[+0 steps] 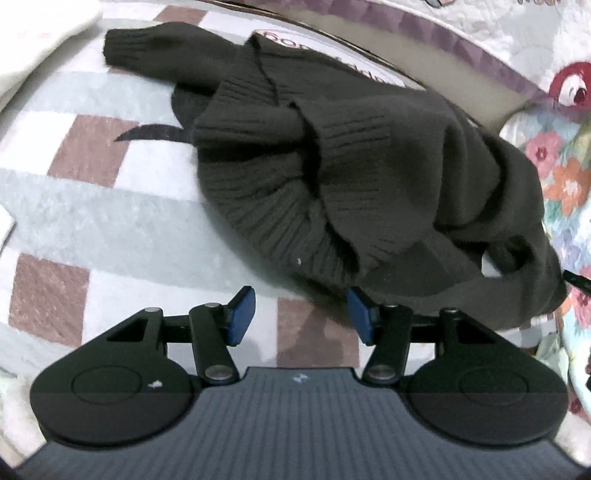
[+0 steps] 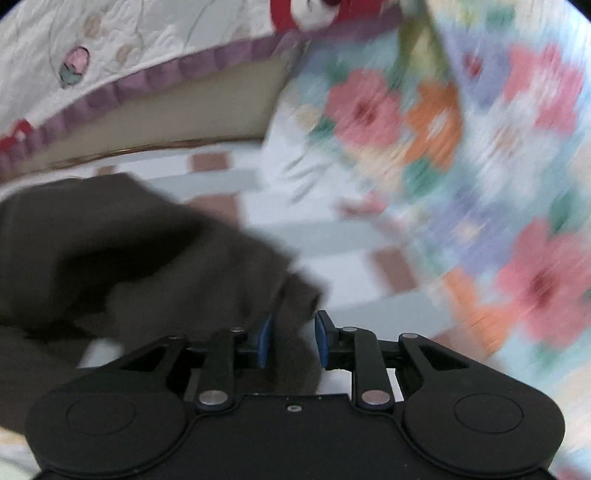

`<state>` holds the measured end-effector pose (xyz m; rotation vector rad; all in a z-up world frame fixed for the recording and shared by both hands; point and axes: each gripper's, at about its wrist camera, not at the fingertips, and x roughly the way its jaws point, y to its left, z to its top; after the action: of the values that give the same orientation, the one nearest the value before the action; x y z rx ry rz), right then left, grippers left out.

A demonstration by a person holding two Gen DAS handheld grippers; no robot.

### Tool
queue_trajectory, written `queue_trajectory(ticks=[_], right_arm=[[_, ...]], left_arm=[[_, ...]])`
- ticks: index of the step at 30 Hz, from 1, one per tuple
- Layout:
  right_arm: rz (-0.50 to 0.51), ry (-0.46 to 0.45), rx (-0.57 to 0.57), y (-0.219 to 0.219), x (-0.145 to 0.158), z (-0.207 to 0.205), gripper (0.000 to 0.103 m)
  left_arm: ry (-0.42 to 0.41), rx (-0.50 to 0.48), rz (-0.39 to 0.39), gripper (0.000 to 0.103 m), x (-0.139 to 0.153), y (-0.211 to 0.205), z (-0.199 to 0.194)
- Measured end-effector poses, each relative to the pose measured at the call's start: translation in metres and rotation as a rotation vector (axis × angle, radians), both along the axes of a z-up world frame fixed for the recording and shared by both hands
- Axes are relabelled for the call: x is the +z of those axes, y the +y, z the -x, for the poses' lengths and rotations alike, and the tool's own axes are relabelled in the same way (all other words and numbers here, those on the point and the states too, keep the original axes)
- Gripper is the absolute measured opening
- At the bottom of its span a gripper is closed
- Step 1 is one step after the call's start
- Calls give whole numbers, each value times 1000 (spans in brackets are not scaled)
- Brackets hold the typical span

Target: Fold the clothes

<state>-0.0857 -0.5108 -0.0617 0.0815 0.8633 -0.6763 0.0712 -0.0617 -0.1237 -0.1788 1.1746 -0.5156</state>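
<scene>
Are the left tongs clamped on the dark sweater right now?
No. The left tongs stand open, checked blanket between the pads, the sweater just beyond them.

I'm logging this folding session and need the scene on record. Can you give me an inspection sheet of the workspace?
Surface: checked blanket, pale and brown squares.
Job's things: dark sweater, crumpled in a heap, one sleeve stretched out.
Clutter: nothing seen.
Grippers: left gripper open, nothing between its pads, beside the sweater's hem. Right gripper open, sweater cloth lying between its pads; the view is blurred.
Cables: nothing seen.
Surroundings: flowered quilt on one side; white quilt with purple trim behind.
</scene>
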Motion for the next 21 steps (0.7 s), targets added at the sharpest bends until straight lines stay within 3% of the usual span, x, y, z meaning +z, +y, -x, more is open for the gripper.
queue_trajectory(ticks=[2, 4, 6, 7, 8, 11, 13, 14, 18, 21], right_arm=[[127, 27, 4, 7, 17, -3, 29], [123, -26, 80, 21, 35, -7, 33], [12, -95, 265, 46, 45, -17, 37], [-39, -107, 363, 62, 44, -23, 41], [-88, -117, 460, 79, 42, -29, 42], [-266, -88, 731, 142, 23, -56, 45], [-401, -50, 807, 174, 4, -77, 49], [-412, -6, 878, 197, -8, -88, 49], [-234, 148, 1125, 264, -36, -108, 50], [-127, 220, 1194, 287, -52, -115, 50]], left_arm=[[-9, 5, -5, 54, -2, 1, -1], [-1, 13, 11, 52, -4, 1, -5], [-10, 2, 26, 42, -6, 1, -6], [-23, -12, 28, 14, -5, 0, -6], [-40, -26, 28, 2, -4, -2, -5], [-49, -22, 89, 2, -3, -1, -6], [-50, -1, 122, 2, -3, 2, -7], [-50, 10, 138, 2, -4, 4, -8], [-134, 52, 114, 2, 0, 10, -13], [-171, 67, 85, 2, -1, 13, -16]])
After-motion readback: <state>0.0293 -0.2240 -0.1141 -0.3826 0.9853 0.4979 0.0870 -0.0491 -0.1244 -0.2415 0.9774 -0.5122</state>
